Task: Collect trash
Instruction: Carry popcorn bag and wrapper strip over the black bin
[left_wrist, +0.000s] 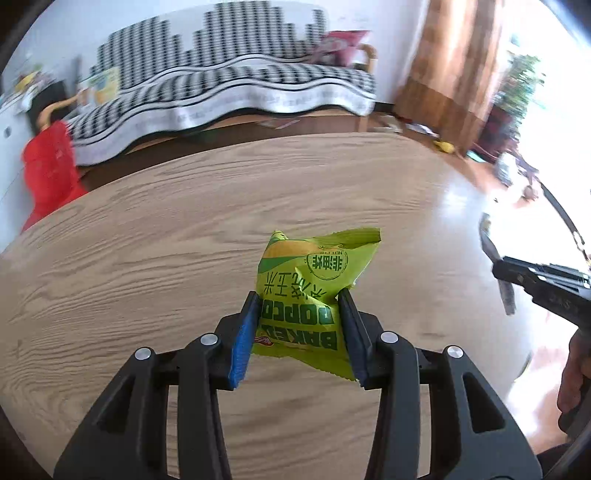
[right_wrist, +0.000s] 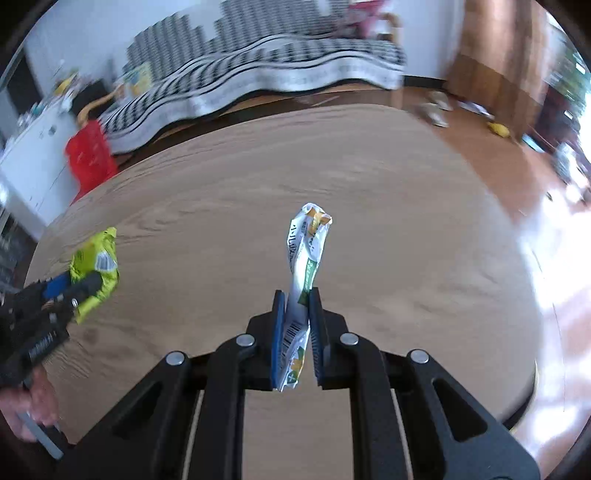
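Observation:
My left gripper (left_wrist: 298, 295) is shut on a yellow-green popcorn bag (left_wrist: 314, 280), held above the round wooden table (left_wrist: 147, 258). The bag sticks out forward between the blue pads. My right gripper (right_wrist: 296, 291) is shut on a crumpled white and green wrapper (right_wrist: 306, 251), which stands up between its pads above the table (right_wrist: 406, 258). The left gripper with the popcorn bag (right_wrist: 98, 266) also shows at the left of the right wrist view. The right gripper's side (left_wrist: 539, 284) shows at the right edge of the left wrist view.
A sofa with a black-and-white checked cover (left_wrist: 229, 88) stands behind the table. A red bag (left_wrist: 51, 170) sits on the floor at the left. Small items lie on the wooden floor (right_wrist: 436, 107) at the far right, near a brown curtain (left_wrist: 450, 62).

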